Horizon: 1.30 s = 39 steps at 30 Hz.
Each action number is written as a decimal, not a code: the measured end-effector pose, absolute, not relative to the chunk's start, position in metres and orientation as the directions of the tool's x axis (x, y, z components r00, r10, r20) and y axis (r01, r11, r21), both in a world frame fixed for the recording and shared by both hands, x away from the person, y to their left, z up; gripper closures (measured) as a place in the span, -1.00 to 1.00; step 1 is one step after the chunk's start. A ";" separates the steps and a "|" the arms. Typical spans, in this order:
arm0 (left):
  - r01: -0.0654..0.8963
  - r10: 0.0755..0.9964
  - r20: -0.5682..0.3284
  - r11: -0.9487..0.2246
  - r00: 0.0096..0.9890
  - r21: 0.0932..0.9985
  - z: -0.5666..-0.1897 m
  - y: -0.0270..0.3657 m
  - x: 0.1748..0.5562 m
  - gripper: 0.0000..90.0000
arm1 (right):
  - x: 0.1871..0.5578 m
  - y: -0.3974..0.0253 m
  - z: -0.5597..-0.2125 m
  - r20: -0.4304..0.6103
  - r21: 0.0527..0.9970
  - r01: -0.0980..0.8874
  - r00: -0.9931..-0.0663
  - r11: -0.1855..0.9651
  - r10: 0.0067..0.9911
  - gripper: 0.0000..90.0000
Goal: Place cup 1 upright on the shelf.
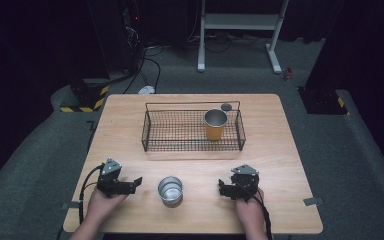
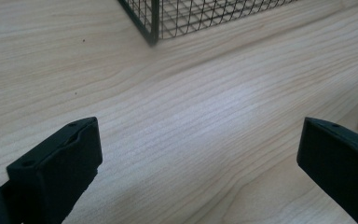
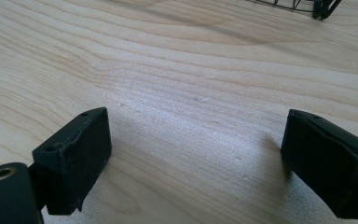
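Note:
A short silver metal cup (image 1: 170, 189) stands upright on the wooden table (image 1: 125, 120) near the front edge, between my two grippers. My left gripper (image 1: 136, 183) rests to the cup's left, open, its jaws pointing right toward it. My right gripper (image 1: 222, 188) rests to the cup's right, open, with nothing between its jaws. A black wire basket (image 1: 155, 131) sits at the table's middle and holds an upright orange cup (image 1: 215, 124) with a silver inside at its right end. In the left gripper view my left gripper (image 2: 198, 156) spans bare wood, as does my right gripper (image 3: 196, 158) in the right gripper view.
A small dark round lid (image 1: 226, 106) lies on the table just behind the basket. A basket corner (image 2: 151, 23) is ahead of the left gripper, and another basket corner (image 3: 324, 9) is far ahead of the right one. A white frame stand (image 1: 237, 22) and cables lie on the floor beyond.

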<state>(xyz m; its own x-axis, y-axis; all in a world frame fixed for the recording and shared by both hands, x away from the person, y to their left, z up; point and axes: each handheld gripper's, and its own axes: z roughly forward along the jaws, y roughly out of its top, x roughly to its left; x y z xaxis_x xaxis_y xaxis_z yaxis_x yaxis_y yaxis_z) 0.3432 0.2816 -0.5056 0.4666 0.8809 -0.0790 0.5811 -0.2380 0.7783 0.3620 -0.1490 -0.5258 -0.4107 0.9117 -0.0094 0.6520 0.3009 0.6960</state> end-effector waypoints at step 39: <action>0.451 0.772 -0.120 -0.230 0.624 0.863 -0.461 0.233 0.333 -1.00 | 0.362 -0.149 -0.526 -0.009 0.696 0.652 -0.410 0.300 0.912 -0.82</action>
